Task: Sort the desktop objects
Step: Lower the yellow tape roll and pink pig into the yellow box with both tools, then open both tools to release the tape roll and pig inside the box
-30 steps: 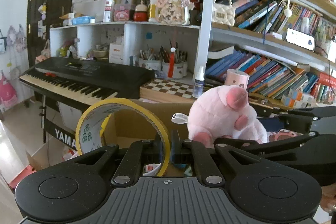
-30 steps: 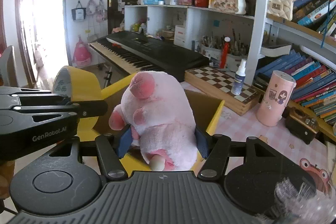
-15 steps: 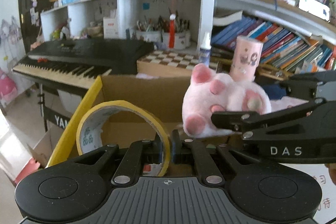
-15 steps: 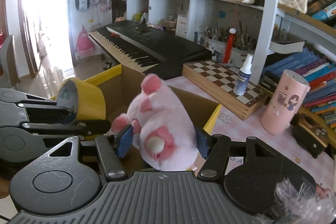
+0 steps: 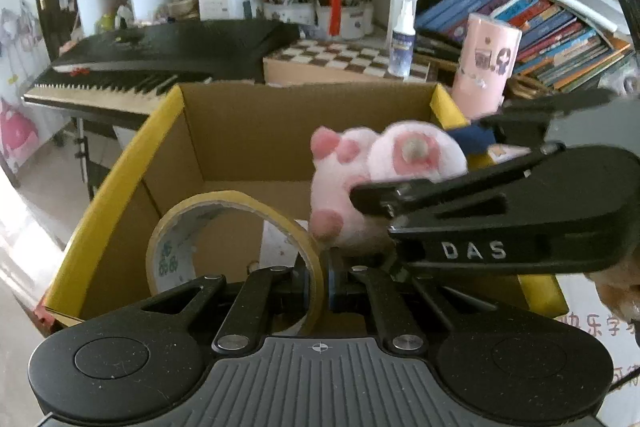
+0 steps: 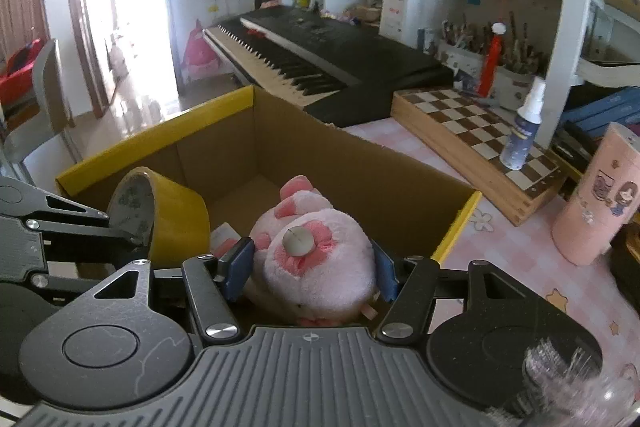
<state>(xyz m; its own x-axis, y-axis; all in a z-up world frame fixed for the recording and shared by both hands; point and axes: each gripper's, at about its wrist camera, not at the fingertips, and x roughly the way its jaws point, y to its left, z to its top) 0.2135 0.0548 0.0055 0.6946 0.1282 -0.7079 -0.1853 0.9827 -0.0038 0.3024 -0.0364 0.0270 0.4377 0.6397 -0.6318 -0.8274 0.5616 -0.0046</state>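
Note:
My left gripper [image 5: 320,281] is shut on the wall of a yellow tape roll [image 5: 236,239], which hangs over the open cardboard box [image 5: 280,131] with yellow flaps. The same tape roll [image 6: 160,211] shows at the left of the right wrist view, with the left gripper's black fingers [image 6: 64,227] beside it. My right gripper [image 6: 308,267] is shut on a pink plush pig [image 6: 316,259], tipped head-down into the box [image 6: 360,163]. In the left wrist view the pig [image 5: 360,179] sits to the right of the tape, with the right gripper's fingers [image 5: 480,203] across it.
Behind the box are a black keyboard [image 6: 312,55], a wooden chessboard [image 6: 472,127] with a spray bottle [image 6: 522,131] on it, and a pink cylinder [image 6: 596,199]. Shelves of books [image 5: 540,27] and pen cups [image 5: 320,11] line the back. A white paper [image 5: 280,247] lies in the box.
Both grippers have tilted downward and moved over the box. The tape roll and the pig have sunk toward the box opening; the pig now points head-down.

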